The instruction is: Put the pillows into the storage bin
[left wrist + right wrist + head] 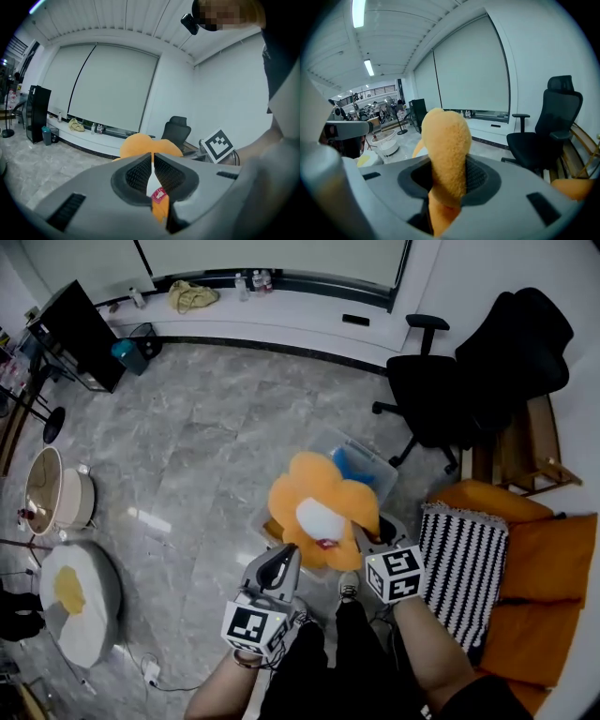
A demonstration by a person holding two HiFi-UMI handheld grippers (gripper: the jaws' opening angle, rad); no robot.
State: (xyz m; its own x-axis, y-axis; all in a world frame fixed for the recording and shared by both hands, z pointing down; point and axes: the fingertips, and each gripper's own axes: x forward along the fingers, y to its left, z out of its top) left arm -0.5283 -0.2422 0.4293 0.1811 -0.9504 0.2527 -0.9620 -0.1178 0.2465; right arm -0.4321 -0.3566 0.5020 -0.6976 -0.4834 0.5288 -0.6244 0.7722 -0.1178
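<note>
An orange flower-shaped pillow (314,498) with a white centre hangs in the air between both grippers. My left gripper (289,555) is shut on the pillow's thin lower edge by its small red tag (159,195). Over on the other side, my right gripper (362,538) is shut on a thick orange lobe (446,154). The clear storage bin (380,468) stands on the floor just behind and under the pillow, with something blue (351,465) inside; most of the bin is hidden. A black-and-white striped pillow (463,559) lies on the orange sofa (548,568) to the right.
A black office chair (431,395) stands beyond the bin, with a wooden frame (520,446) beside it. On the floor at the left lie a fried-egg cushion (80,601) and a round white tub (52,488). The person's legs (337,652) are at the bottom.
</note>
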